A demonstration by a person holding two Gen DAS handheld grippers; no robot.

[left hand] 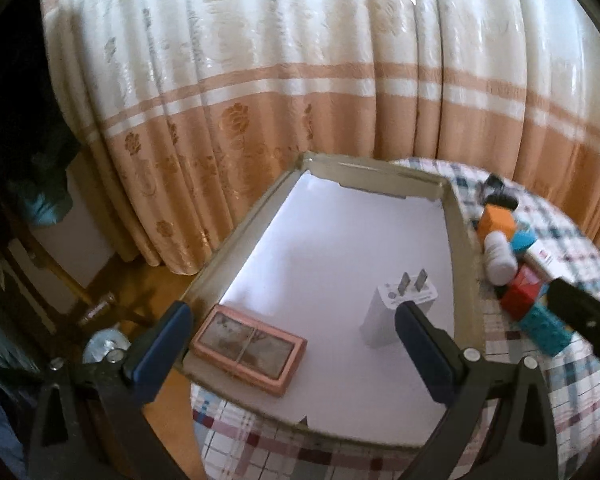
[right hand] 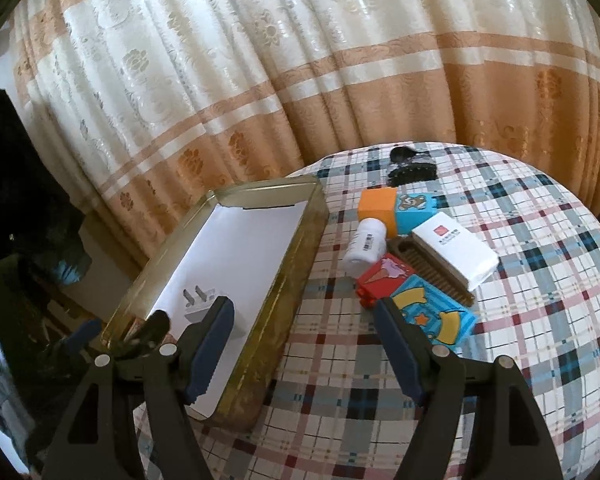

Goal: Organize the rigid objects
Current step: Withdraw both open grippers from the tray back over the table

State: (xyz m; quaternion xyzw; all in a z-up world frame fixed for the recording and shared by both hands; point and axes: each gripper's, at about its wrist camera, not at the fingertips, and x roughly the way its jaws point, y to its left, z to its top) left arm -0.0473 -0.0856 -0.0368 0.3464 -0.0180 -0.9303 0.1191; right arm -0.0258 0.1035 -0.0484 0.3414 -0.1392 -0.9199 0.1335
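The tray on the checked tablecloth already holds the white charger and the pink case; the rest wait in a cluster just beside it. My right gripper hangs empty, jaws wide, near the red block, which I'd take next, squarely across its flat sides, clear of the white bottle. The left gripper stands wide over the tray, empty.
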